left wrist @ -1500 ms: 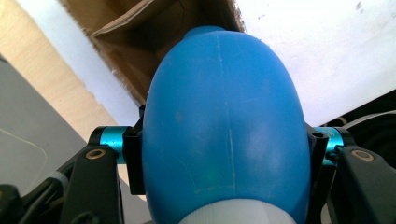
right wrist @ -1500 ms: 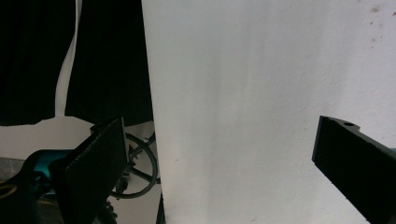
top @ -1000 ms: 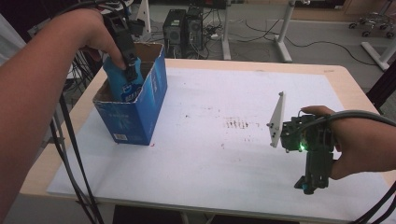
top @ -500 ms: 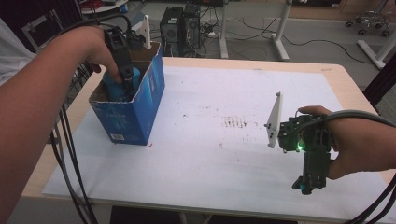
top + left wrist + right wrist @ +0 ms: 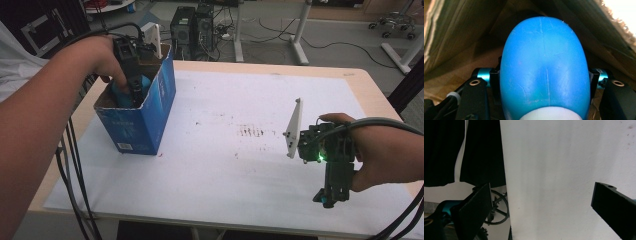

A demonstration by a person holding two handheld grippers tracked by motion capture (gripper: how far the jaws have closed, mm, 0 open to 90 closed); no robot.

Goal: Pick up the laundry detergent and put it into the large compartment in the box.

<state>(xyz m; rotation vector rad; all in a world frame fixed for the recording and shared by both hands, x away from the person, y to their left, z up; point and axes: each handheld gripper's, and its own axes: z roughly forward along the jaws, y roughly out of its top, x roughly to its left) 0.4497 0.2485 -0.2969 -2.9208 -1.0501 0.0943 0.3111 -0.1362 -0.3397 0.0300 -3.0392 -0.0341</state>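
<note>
Lowering the bottle (image 5: 544,72) into the box (image 5: 145,120) is judged to be the step in hand, and it is best done straight down, with the box's walls kept clear and the grip released only once the bottle rests on the cardboard floor. The bottle is clamped between the jaws of the left gripper (image 5: 134,85), inside the open top of the box, which stands near the table's (image 5: 225,165) left edge toward its far corner. The right gripper (image 5: 332,192) is held with its jaws apart and nothing between them, above the table's near right corner. The bottle is seen as smooth, rounded, glossy blue plastic, faintly scratched, with a white part at its near end.
</note>
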